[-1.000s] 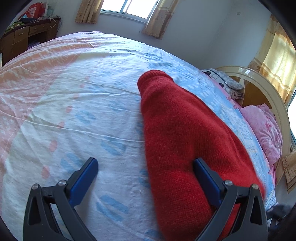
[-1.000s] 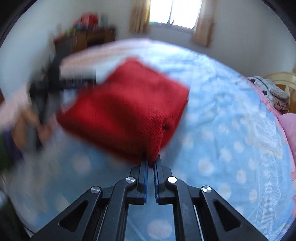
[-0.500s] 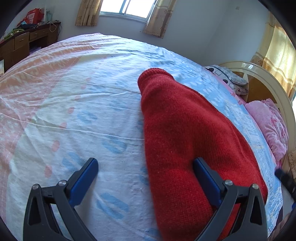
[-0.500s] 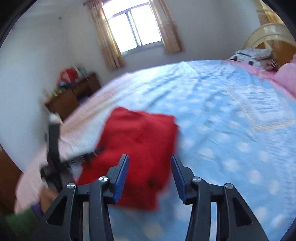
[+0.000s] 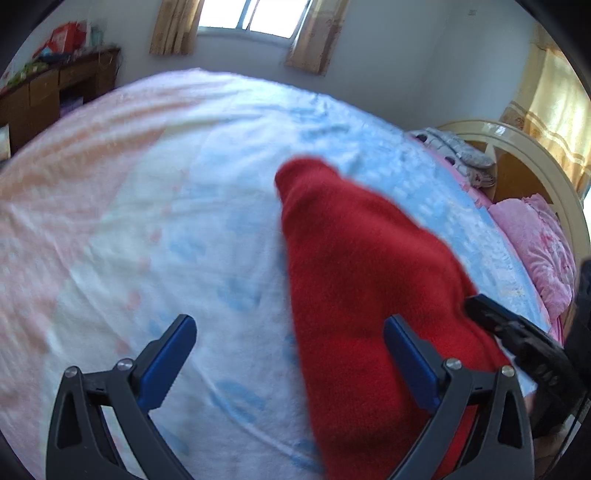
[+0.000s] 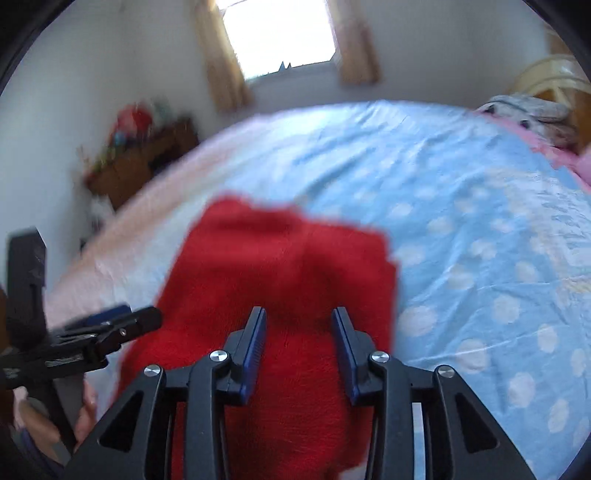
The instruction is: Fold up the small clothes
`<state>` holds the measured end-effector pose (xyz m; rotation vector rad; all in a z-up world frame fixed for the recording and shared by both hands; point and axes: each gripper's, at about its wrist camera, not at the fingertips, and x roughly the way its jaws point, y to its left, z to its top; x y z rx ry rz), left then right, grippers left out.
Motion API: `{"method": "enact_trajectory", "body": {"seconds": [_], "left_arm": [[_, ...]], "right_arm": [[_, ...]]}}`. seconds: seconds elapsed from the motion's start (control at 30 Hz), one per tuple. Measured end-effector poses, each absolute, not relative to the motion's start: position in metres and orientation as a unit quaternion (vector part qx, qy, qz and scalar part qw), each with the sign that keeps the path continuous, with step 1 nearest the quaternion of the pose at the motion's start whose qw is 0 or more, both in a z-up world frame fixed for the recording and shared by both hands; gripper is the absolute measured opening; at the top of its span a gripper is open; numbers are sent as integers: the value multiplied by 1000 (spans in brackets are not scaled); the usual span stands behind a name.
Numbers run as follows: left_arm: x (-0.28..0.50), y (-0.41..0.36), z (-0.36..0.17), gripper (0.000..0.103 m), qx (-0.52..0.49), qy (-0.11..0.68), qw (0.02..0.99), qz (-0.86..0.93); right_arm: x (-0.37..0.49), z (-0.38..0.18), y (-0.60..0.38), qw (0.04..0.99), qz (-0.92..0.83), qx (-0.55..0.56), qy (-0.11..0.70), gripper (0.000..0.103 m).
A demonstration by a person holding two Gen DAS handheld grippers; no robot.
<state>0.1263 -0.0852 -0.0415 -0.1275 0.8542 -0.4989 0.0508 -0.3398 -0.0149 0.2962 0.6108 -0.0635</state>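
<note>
The bed [image 5: 177,192] carried the folded red sweater [image 5: 362,280] near its edge. The left gripper [image 5: 291,354] hovered, jaws wide, straddling the sweater's side; the right gripper [image 6: 298,341] hung above it, jaws moderately apart, likely preparing another fold.

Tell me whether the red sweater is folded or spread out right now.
Folded. The red sweater lies on the bed sheet as a compact block, no sleeves showing. Both grippers are open; neither holds it.

Both wrist views look down close over the bed [image 5: 147,206] toward the window [image 6: 277,33]; both share the red sweater [image 5: 362,266].
</note>
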Motion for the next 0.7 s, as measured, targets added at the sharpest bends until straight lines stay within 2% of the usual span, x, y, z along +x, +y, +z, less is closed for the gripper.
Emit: {"method": "enact_trajectory", "body": {"seconds": [0.07,0.13,0.2,0.33,0.37,0.43,0.53,0.7], "left_arm": [[139,-94,-26,103,-48,396,885,-238],[157,-105,-16,103,-38,389,893,-226],[182,-119,-11,103,-37,393,894,-212],[225,-141,-43,103,-16,448,878,-165],[232,-146,-58,103,-5,472,867,-157],[238,-148,-75,103,-4,498,851,-166],[237,-148,-75,103,10,488,856,-169],[231,-146,-71,103,22,473,865,-166]], "right_arm": [[47,-7,-354,944,-57,159,285,36],[57,-7,-360,942,-57,149,294,30],[69,-11,-358,940,-56,137,306,29],[109,-41,-354,920,-31,131,369,29],[121,-56,-351,910,-35,115,397,29],[124,-59,-348,920,-40,95,379,31],[125,-60,-352,919,-34,106,377,32],[104,-53,-358,926,-63,131,349,40]]}}
